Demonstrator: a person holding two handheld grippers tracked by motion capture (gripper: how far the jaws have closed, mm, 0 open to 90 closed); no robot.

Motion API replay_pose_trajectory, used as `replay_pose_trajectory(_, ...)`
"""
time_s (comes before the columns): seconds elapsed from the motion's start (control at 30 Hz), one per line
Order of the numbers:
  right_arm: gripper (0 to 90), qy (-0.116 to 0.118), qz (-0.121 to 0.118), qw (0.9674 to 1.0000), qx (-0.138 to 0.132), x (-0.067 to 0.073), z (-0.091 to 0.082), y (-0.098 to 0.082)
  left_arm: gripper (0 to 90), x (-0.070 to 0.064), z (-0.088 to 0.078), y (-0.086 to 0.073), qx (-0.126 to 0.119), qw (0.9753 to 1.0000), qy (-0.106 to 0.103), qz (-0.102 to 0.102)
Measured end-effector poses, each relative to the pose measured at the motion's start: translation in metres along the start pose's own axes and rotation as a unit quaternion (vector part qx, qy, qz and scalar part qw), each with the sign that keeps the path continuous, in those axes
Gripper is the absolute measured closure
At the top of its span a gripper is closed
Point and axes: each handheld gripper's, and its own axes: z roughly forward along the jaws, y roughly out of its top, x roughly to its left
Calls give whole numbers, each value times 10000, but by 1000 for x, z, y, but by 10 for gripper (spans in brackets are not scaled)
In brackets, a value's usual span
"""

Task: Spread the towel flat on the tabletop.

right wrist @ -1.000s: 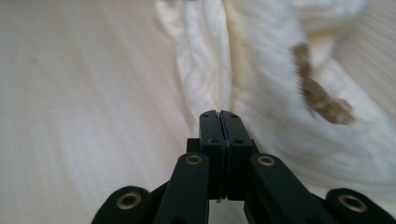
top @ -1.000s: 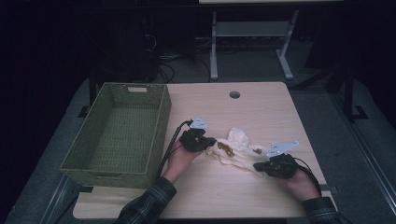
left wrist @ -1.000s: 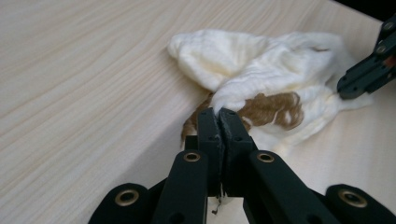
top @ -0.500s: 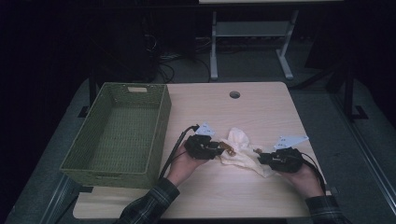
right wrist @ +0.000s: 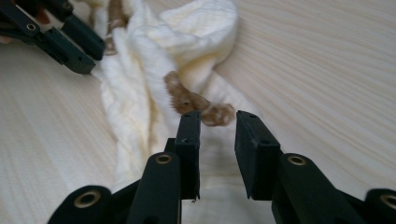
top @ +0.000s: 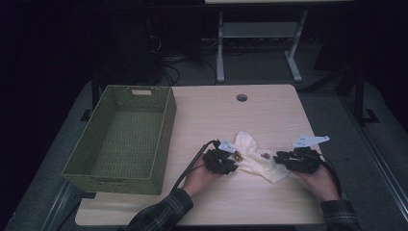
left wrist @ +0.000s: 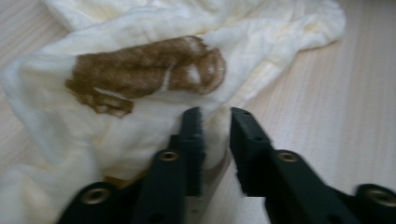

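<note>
A cream cloth (top: 252, 155) with a brown print (left wrist: 144, 74) lies crumpled on the wooden table (top: 216, 115) between my two grippers. My left gripper (top: 234, 164) is at the cloth's left end. In the left gripper view its jaws (left wrist: 215, 114) have just been closing. A fold of cloth sits in the narrow gap between them, but the pads do not clearly press on it. My right gripper (top: 277, 158) is at the cloth's right end. Its jaws (right wrist: 218, 116) have just been opening and stand apart over the cloth. The left gripper (right wrist: 95, 60) also shows far off in the right gripper view.
A green woven basket (top: 163, 130) stands empty on the table's left side, close to my left forearm. A round cable hole (top: 241, 97) sits near the far edge. Beyond the table are a dark floor and a white stand (top: 220, 53).
My left gripper has moved right and toward the near edge, lower on the cloth. My right gripper has shifted right and slightly away. Both sets of jaws, shut a second ago, now stand apart.
</note>
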Motion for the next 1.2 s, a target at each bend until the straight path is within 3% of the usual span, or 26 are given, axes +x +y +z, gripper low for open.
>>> replay_pose_trajectory(0.1, 698, -89, 69, 9999, 26, -5, -2, -2, 871, 1, -2, 1, 57, 10000, -27, -39)
replay_pose_trajectory(0.17, 690, -190, 86, 9998, 40, -9, -2, -3, 875, -2, -7, 0, -1, 9998, -125, -142)
replay_pose_trajectory(0.23, 681, -256, 169, 9995, 86, -13, -1, -3, 876, -4, -16, -2, 44, 9998, -175, -33)
replay_pose_trajectory(0.37, 676, -294, 211, 9993, 97, -19, 3, -1, 876, -8, -29, -10, 2, 9997, -237, -111)
replay_pose_trajectory(0.5, 674, -184, 209, 9996, -18, -20, 15, 9, 876, -7, -47, -29, 60, 9994, -280, -203)
replay_pose_trajectory(0.57, 667, -167, 139, 9996, 197, -19, 24, 14, 875, -7, -53, -36, 21, 9991, -289, -302)
replay_pose_trajectory(0.67, 673, -89, 118, 9999, -7, -16, 32, 25, 875, -7, -61, -44, 0, 9989, -289, -381)
replay_pose_trajectory(0.77, 666, 28, 159, 9999, 34, -15, 38, 35, 875, -8, -65, -49, 24, 9988, -294, -399)
replay_pose_trajectory(0.8, 660, 114, 162, 9997, -128, -13, 43, 44, 876, -10, -67, -53, 57, 9988, -272, -406)
replay_pose_trajectory(1.07, 632, 192, 234, 9995, -40, -11, 80, 79, 875, -11, -70, -61, 121, 9988, -281, -391)
replay_pose_trajectory(1.13, 627, 253, 280, 9991, 187, -12, 93, 85, 875, -11, -69, -61, 126, 9987, -292, -397)
replay_pose_trajectory(1.2, 701, 287, 274, 9989, 239, -12, 102, 87, 876, -11, -70, -61, 135, 9988, -286, -381)
